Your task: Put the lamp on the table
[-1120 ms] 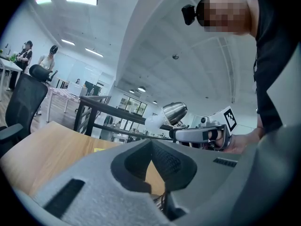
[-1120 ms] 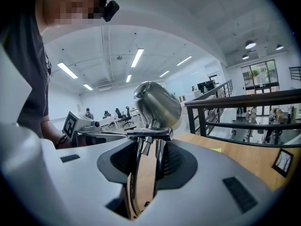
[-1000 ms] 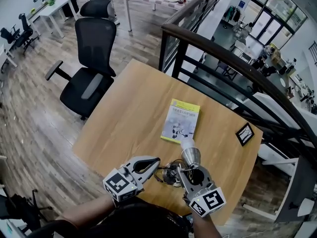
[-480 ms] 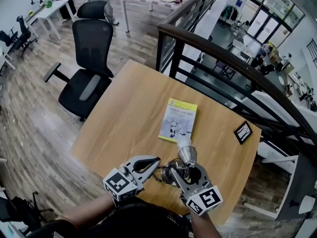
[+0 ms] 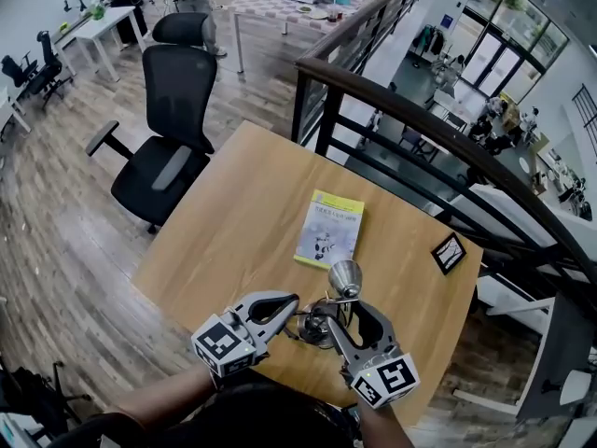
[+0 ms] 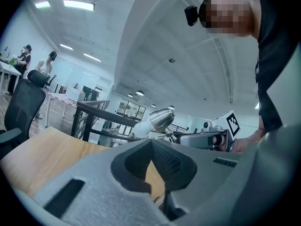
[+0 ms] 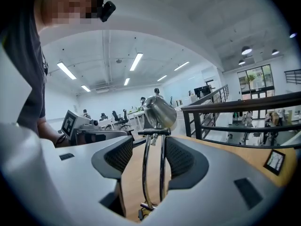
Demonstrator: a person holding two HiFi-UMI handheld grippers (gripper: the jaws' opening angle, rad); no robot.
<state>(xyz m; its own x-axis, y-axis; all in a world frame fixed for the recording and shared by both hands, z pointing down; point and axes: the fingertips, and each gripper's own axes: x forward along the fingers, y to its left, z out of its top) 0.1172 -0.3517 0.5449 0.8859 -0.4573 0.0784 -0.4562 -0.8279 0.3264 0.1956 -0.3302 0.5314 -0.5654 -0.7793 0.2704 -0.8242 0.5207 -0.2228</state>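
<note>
The lamp (image 5: 340, 287) stands by the table's (image 5: 233, 231) near edge, loose between the right gripper's (image 5: 357, 317) opening jaws. The left gripper (image 5: 292, 303) is pressed together beside it. A book (image 5: 328, 230) lies just past the lamp.

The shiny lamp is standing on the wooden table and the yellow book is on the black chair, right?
Not quite. The yellow book lies on the wooden table, just beyond the shiny lamp, not on the black chair. The head view shows it. The lamp does stand on the table.
</note>
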